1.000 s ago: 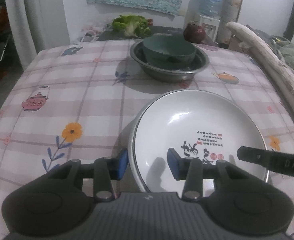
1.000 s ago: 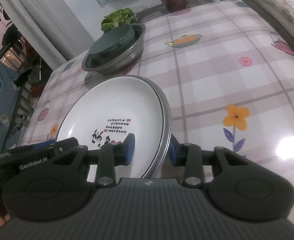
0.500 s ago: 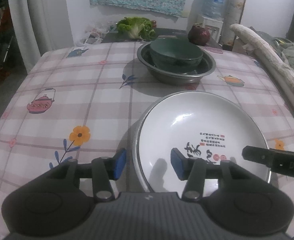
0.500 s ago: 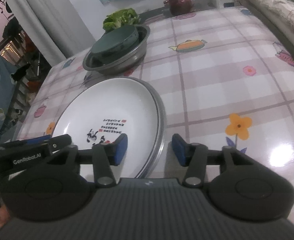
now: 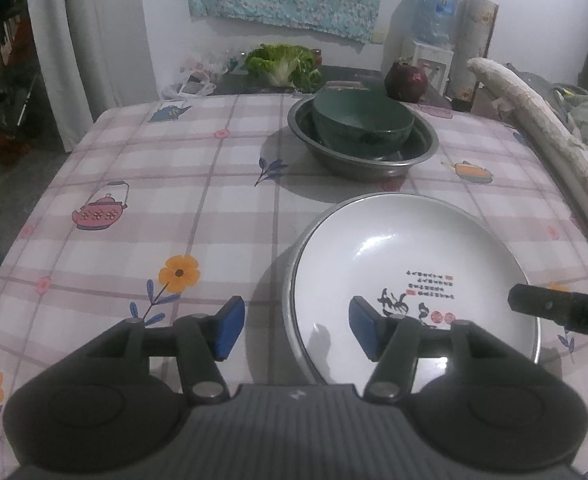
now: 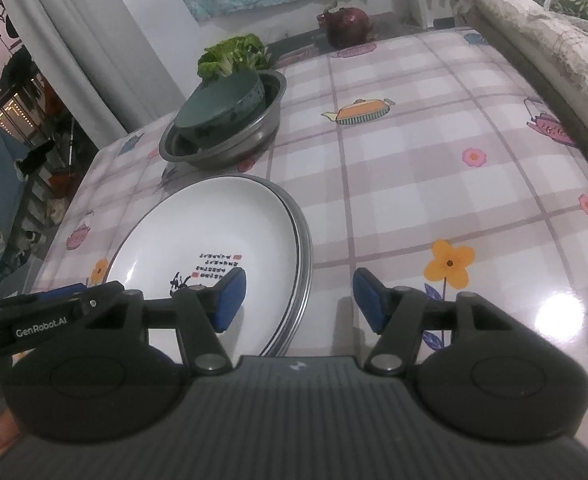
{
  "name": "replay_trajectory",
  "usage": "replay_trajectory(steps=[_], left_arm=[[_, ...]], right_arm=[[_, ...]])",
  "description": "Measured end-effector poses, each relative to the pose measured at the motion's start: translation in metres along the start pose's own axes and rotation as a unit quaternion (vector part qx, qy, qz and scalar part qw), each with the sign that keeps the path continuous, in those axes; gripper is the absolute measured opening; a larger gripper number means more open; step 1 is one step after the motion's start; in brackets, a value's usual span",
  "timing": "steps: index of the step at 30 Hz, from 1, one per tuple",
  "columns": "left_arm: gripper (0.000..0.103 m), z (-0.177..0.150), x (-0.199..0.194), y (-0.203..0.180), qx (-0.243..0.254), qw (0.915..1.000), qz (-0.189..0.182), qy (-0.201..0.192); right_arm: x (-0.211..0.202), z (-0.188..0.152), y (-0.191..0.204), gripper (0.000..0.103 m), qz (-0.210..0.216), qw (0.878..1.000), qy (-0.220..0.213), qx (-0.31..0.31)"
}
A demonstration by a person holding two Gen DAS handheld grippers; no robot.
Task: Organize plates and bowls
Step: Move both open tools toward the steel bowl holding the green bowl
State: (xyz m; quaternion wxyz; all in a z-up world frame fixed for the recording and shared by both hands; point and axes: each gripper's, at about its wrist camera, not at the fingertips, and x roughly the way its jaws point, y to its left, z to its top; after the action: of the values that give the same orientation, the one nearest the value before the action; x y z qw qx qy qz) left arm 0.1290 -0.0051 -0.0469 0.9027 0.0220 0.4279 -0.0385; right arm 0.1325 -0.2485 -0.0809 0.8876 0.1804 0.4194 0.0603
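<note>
with the white plate point(image 5: 410, 264) resting on the metal plate beneath it and its rim between each gripper's spreading fingers, untouched, the left gripper point(image 5: 297, 330) and right gripper point(image 6: 300, 300) should finish opening, then lift clear without nudging it.

White plate point(image 5: 410, 264) atop metal plate, green bowl point(image 5: 362, 122) in basin point(image 5: 426, 148)

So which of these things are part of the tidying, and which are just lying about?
Part of the job:
white plate on the stacked plates
green bowl
metal basin

Just lying about:
lettuce
red onion
water bottle
</note>
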Motion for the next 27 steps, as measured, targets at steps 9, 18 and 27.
replay_trajectory(steps=[9, 18, 27], left_arm=[[0.062, 0.000, -0.009, 0.001, -0.001, 1.0000, 0.003, -0.009], [0.062, 0.000, -0.016, 0.001, 0.000, 0.9999, 0.003, -0.016], [0.062, 0.000, -0.021, -0.001, 0.003, 0.9997, 0.003, -0.022]], right_arm=[[-0.009, 0.000, 0.003, 0.060, 0.003, 1.000, -0.008, -0.004], [-0.016, 0.000, 0.005, 0.060, 0.005, 1.000, -0.015, -0.007], [-0.021, 0.000, 0.007, 0.060, 0.007, 1.000, -0.020, -0.010]])
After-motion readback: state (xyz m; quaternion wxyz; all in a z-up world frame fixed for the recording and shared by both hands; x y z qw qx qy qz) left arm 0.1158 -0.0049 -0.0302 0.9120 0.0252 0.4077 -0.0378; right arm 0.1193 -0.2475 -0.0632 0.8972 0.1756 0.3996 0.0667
